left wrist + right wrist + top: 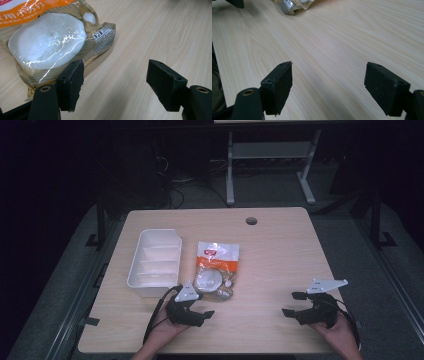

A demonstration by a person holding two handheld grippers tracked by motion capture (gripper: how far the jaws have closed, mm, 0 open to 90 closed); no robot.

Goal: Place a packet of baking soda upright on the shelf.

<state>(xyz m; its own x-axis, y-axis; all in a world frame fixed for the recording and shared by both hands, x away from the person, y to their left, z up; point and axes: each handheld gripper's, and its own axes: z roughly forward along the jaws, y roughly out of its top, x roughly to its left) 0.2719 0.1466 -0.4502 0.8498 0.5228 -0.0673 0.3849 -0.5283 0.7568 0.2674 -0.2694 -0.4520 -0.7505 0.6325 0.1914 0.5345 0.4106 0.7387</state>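
Observation:
A clear plastic bag [216, 270] with an orange and white label lies in the middle of the wooden table [270, 250]; a white round disc shows through it. In the left gripper view the bag [50, 42] is close, just beyond the left jaw. My left gripper [201, 308] is open at the bag's near end, with nothing between its jaws [115, 82]. Over bare wood near the table's right front, my right gripper [294, 304] is open and holds nothing [328, 87]. A corner of the bag [292, 6] appears at the top of the right gripper view.
A white plastic tray [154, 262] with several compartments stands left of the bag. A round cable hole [251, 221] sits near the table's far edge. A desk frame [270, 165] stands on the floor beyond the table.

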